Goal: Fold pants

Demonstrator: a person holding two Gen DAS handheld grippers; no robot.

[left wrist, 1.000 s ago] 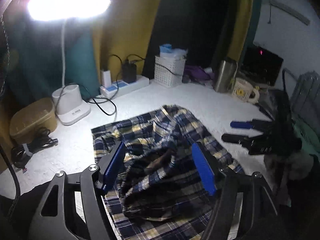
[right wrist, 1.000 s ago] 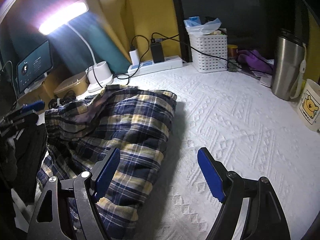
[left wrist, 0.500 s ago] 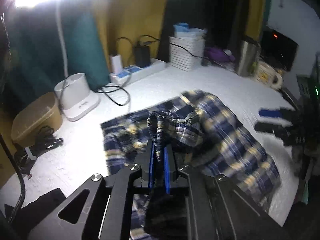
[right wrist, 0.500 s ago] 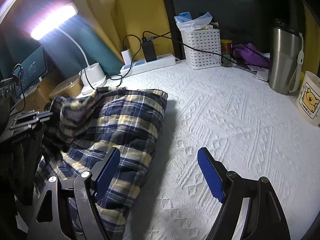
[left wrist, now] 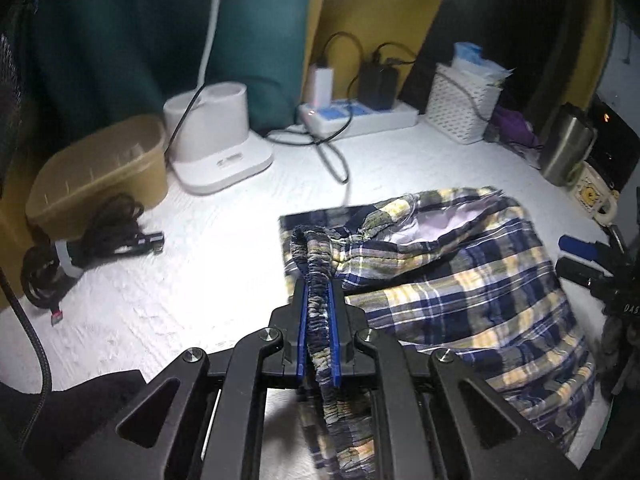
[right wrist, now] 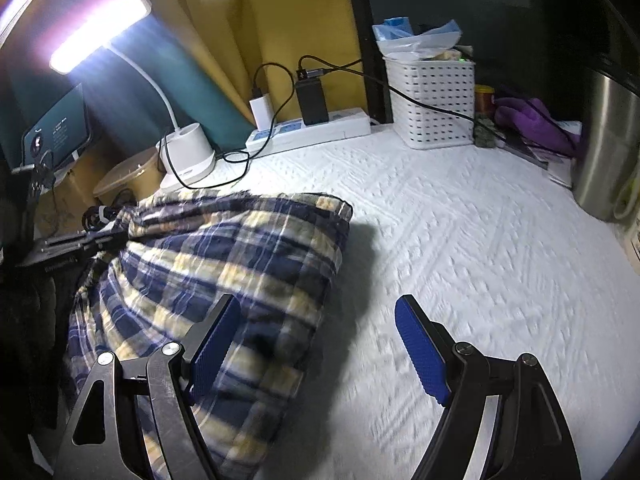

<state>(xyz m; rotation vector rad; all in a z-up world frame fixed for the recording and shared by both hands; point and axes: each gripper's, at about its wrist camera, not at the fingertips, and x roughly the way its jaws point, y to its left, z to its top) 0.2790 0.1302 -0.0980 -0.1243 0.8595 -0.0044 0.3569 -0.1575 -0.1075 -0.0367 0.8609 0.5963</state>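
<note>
**Waistband pinched, pants lifted off the heap**

We see the plaid pants (left wrist: 460,280) lying bunched on the white textured tabletop (right wrist: 460,240), near its front left part as the right wrist camera shows it, not yet flat and not yet folded. The change that matters is at the elastic waistband (left wrist: 318,280): a second ago our left gripper (left wrist: 318,300) stood wide over the crumpled cloth, and now its blue pads are clamped on the gathered waistband, which rises in a loop just beyond them while more fabric hangs down below. The heap has also shifted, with the waist opening now drawn out to the right in the left wrist view.

Our right gripper (right wrist: 316,344) is spread wide and holds nothing; its left finger is over the near edge of the pants, its right finger over bare tabletop.

We judge this to be the start of the task: one grip is secured, and the second is needed before the garment can be pulled straight and laid flat.

Further out stand the lamp base (left wrist: 212,136), the power strip (right wrist: 308,130), the white basket (right wrist: 432,104) and the steel tumbler (right wrist: 604,140), all well apart from the pants.
</note>
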